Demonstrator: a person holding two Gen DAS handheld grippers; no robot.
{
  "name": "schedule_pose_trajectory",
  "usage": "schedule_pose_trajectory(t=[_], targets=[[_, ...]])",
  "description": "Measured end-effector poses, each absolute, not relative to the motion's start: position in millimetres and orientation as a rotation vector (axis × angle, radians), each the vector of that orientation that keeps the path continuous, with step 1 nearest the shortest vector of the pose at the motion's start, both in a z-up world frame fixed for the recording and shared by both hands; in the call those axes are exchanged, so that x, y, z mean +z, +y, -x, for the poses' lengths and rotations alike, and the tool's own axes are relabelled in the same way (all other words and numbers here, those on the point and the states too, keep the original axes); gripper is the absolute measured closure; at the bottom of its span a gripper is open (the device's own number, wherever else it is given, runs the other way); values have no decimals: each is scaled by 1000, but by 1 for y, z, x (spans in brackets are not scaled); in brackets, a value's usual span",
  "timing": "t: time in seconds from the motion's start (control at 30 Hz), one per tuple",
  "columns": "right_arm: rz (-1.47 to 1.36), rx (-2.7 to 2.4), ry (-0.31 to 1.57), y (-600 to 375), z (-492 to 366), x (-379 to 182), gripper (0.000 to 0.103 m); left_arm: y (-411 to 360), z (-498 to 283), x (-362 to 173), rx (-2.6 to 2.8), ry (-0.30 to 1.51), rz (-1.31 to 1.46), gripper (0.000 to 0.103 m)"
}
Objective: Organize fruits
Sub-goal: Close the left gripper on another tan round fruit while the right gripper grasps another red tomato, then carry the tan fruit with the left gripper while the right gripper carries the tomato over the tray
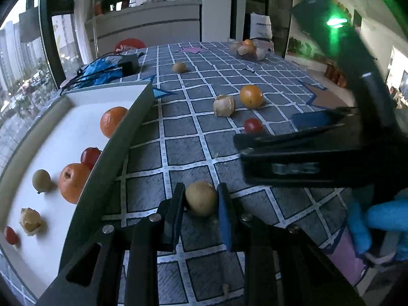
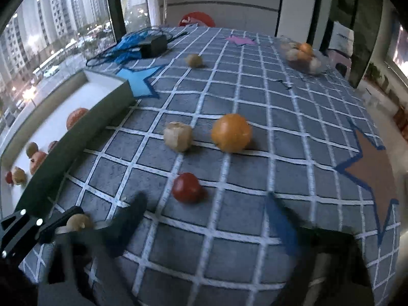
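Two grippers are working over the checked cloth (image 2: 255, 137). The left gripper (image 1: 201, 199) is clamping a longan (image 1: 201, 198), stem end tilting up-right, beside the tray (image 1: 112, 153). The right gripper (image 2: 206, 219) is hovering spread wide, empty, behind the tomato (image 2: 187, 187).

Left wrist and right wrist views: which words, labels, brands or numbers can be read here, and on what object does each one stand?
No text is readable in either view.
White bag beyond the table's far end: dark blue printed lettering, too blurred and small to read.
Right gripper body: a pale label strip, blurred, unreadable.
Fruits, tray, tablecloth: no lettering visible.
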State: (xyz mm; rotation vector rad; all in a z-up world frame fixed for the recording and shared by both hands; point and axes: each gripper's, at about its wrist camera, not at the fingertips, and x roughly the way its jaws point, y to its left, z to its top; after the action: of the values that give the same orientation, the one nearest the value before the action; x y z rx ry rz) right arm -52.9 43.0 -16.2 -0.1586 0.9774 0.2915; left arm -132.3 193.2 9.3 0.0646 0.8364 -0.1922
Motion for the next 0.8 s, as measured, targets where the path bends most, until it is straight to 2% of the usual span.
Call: schedule_pose_trajectory(t=[0.1,0.13,0.17,0.8], targets=[[153,283,949,47,53,-10,50,195,133,9,-198,830,-47,75],[155,284,941,47,54,-9,69,196,133,9,-199,828,-45,75],[153,287,934,46,55,-8,81,196,133,9,-200,827,-44,75],[11,345,909,22,69,-8,81,196,135,9,-203,821,-45,75]])
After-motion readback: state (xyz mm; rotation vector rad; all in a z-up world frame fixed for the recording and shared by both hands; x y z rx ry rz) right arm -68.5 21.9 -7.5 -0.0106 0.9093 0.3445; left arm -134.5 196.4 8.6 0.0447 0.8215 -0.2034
